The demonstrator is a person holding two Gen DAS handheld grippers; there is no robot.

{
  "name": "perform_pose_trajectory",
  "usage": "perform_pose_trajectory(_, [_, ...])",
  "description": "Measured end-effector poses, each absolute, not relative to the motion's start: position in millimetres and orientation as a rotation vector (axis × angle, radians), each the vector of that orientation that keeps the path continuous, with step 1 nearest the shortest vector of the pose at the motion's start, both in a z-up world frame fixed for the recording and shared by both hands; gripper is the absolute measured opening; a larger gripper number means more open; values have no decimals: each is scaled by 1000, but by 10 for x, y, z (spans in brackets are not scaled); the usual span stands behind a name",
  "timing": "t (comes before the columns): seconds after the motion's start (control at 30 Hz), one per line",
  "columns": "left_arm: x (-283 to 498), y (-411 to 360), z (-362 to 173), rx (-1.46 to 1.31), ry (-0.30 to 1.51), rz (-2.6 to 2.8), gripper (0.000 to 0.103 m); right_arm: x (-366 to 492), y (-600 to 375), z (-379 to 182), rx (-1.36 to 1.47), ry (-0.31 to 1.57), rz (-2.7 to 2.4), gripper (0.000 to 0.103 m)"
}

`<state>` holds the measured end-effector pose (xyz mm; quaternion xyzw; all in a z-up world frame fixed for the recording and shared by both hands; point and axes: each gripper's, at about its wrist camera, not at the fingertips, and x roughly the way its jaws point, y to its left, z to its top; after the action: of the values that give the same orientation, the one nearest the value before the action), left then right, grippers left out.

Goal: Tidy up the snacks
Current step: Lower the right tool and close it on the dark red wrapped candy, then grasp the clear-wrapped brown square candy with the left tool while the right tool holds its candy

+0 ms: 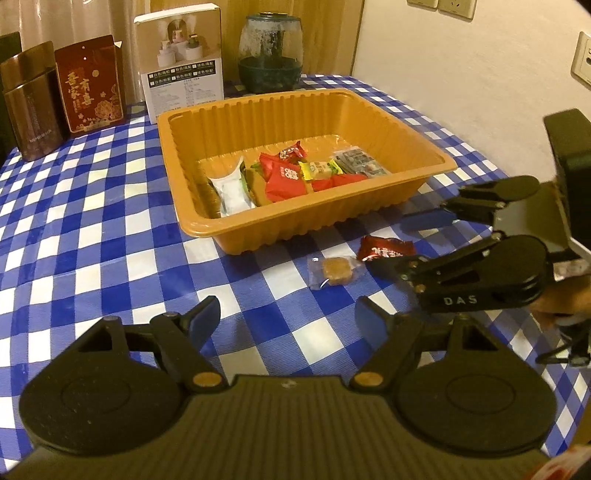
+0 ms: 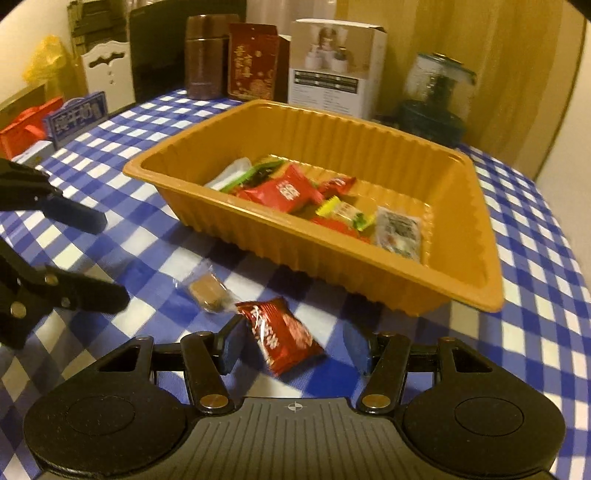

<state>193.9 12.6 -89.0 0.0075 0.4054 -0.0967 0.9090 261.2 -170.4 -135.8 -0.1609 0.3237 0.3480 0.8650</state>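
Two snacks remain on the table beside the tray (image 2: 369,288). My right gripper (image 2: 295,350) straddles the red packet (image 2: 280,336), jaws unclenched; left gripper (image 1: 288,321) released. Next, I close and lift.

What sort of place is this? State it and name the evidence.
Most likely a home dining table set against a wall: a blue checked tablecloth, wall sockets, and household clutter at the back, such as a red gift box and a glass jar.
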Motion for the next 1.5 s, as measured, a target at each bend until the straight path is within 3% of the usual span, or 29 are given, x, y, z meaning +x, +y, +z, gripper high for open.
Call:
perform_pose_trajectory(0.1, [1934,116,-917,17,842,-200,78,2655,-1694,-1360,-334,681,764,55])
perform_pose_trajectory(0.23, [1943,125,-960,11,853,-193,78,2629,-1691,-1347,-314,703,800,32])
perform_pose_trajectory(0.33, [1958,120,-967,7,854,-196,78,2564,-1717,-1319,-272,741,760,29])
perform_pose_trajectory(0.6, [2103,-41,-947,36,809,-245,69,2394,-2075,-1177,7,846,492,29])
perform_pose_trajectory(0.9, [2296,-333,-1081,97,806,-273,68,2317,-2173,-1069,99,826,427,29])
perform_pose_trajectory(1.23, [2293,-371,-1155,122,800,-256,37,2302,-2219,-1124,96,824,399,29])
perform_pose_trajectory(1.5, [2124,-298,-1077,103,843,-269,34,2255,-2186,-1133,85,830,404,29])
